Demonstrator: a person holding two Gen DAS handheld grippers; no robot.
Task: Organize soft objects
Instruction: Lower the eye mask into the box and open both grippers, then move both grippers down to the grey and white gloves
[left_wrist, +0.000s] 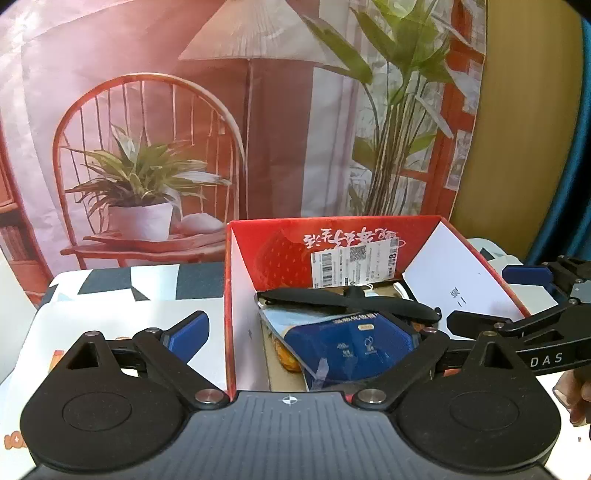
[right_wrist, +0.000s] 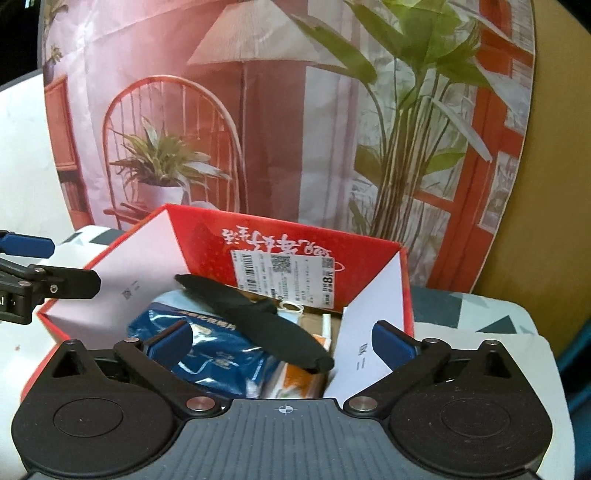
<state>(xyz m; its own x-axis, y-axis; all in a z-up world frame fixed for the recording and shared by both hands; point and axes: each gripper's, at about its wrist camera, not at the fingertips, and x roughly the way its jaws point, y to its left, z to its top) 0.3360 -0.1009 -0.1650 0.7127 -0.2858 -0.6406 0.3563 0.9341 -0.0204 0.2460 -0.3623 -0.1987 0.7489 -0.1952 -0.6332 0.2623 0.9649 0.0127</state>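
A red cardboard box (left_wrist: 332, 236) with white inner flaps stands open on the table; it also shows in the right wrist view (right_wrist: 207, 232). Inside lie a long black soft piece (left_wrist: 347, 301) (right_wrist: 258, 317), a blue packet (left_wrist: 347, 343) (right_wrist: 207, 354) and an orange item (right_wrist: 299, 380). My left gripper (left_wrist: 303, 332) is open, its fingers straddling the box's left wall, holding nothing. My right gripper (right_wrist: 284, 341) is open over the box's near edge, empty. The right gripper's fingers (left_wrist: 524, 275) show at the right of the left wrist view.
The table carries a white cloth with grey and black shapes (left_wrist: 110, 284) (right_wrist: 480, 317). A printed backdrop (left_wrist: 221, 110) of a chair, lamp and plants stands close behind the box. A shipping label (left_wrist: 354, 262) is stuck on the box's back wall.
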